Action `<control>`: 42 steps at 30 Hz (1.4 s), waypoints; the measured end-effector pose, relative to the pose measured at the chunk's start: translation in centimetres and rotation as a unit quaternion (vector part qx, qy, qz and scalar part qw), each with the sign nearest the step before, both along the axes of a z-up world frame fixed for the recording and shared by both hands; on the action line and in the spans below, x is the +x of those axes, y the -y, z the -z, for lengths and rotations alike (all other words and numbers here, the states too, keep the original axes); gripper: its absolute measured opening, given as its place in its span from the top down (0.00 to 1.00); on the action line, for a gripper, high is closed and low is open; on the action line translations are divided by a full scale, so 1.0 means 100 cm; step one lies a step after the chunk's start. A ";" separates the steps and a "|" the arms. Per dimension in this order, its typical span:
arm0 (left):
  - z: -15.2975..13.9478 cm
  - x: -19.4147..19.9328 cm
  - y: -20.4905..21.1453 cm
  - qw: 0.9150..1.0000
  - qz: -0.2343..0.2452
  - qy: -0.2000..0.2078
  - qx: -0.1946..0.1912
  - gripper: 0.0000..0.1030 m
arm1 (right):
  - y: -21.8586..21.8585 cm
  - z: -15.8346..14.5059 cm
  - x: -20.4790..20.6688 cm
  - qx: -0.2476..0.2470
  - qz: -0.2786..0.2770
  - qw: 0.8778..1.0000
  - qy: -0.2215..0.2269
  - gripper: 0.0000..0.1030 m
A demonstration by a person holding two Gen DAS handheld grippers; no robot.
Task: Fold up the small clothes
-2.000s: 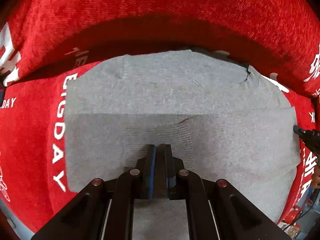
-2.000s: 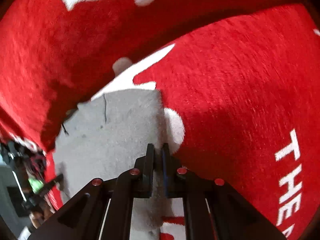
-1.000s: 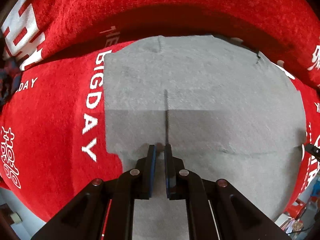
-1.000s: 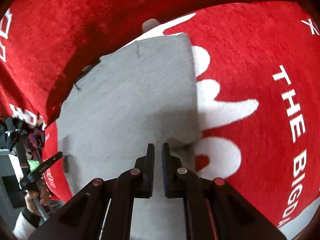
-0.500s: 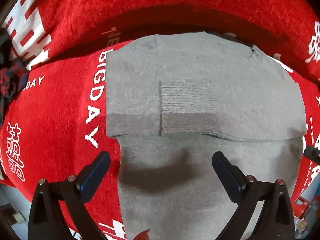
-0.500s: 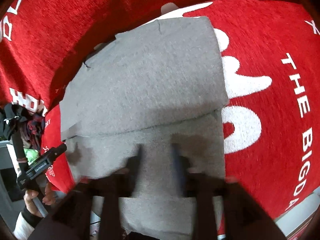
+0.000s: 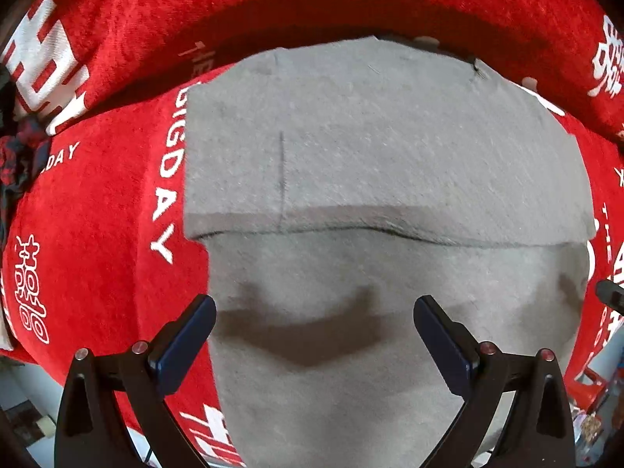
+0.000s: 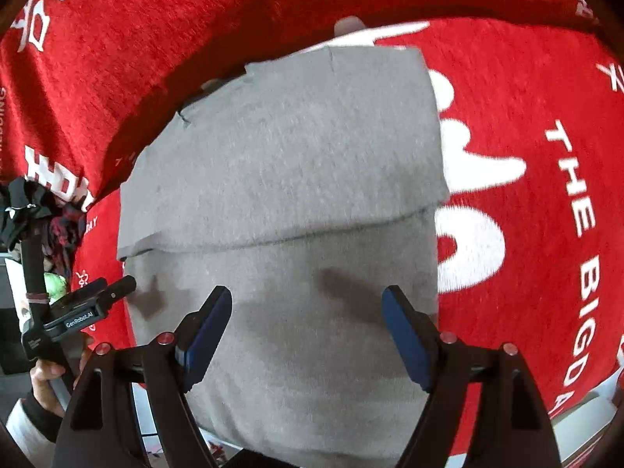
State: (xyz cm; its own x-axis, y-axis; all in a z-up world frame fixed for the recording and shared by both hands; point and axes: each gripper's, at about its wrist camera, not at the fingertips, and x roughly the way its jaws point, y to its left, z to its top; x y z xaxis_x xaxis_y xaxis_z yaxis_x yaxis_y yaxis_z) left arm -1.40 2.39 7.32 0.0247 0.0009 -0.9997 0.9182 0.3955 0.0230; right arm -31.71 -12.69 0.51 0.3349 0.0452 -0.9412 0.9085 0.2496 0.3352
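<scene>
A grey knit garment (image 7: 382, 148) lies on the red cloth, its far part folded over toward me with the fold's edge (image 7: 390, 230) running across the middle. My left gripper (image 7: 312, 308) hovers above the near, single layer, wide open with nothing between its blue pads. The right wrist view shows the same garment (image 8: 280, 156) and folded edge (image 8: 273, 240). My right gripper (image 8: 308, 296) hangs over the near layer, its jaws opening and nothing between them. One right fingertip (image 7: 610, 296) pokes in at the left view's right edge.
A red cloth with white lettering (image 7: 97, 234) covers the surface and rises into a ridge at the back (image 7: 312, 7). Dark plaid clothes (image 8: 58, 218) are piled at the left. A hand (image 8: 43, 374) grips the left tool. The surface's near edge (image 8: 585, 401) shows at lower right.
Both grippers, shut on the garment's edge earlier, have opened and let it go. The folded layer now rests on the garment, and both grippers have drawn back slightly toward me.
</scene>
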 end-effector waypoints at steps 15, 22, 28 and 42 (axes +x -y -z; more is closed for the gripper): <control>-0.013 -0.028 -0.034 0.998 -0.064 -0.017 0.024 0.01 | -0.001 0.012 -0.038 0.069 -0.008 0.998 0.009 0.21; -0.013 -0.025 -0.076 0.995 -0.085 -0.003 0.050 0.01 | -0.004 0.022 -0.039 0.099 -0.010 0.994 0.033 0.21; -0.020 -0.023 -0.116 0.997 -0.057 -0.014 0.048 0.01 | -0.032 0.026 -0.041 0.126 0.001 0.988 0.085 0.21; 0.012 -0.032 -0.252 0.991 -0.064 -0.102 0.058 0.01 | -0.162 0.053 -0.086 0.170 -0.031 0.984 0.031 0.21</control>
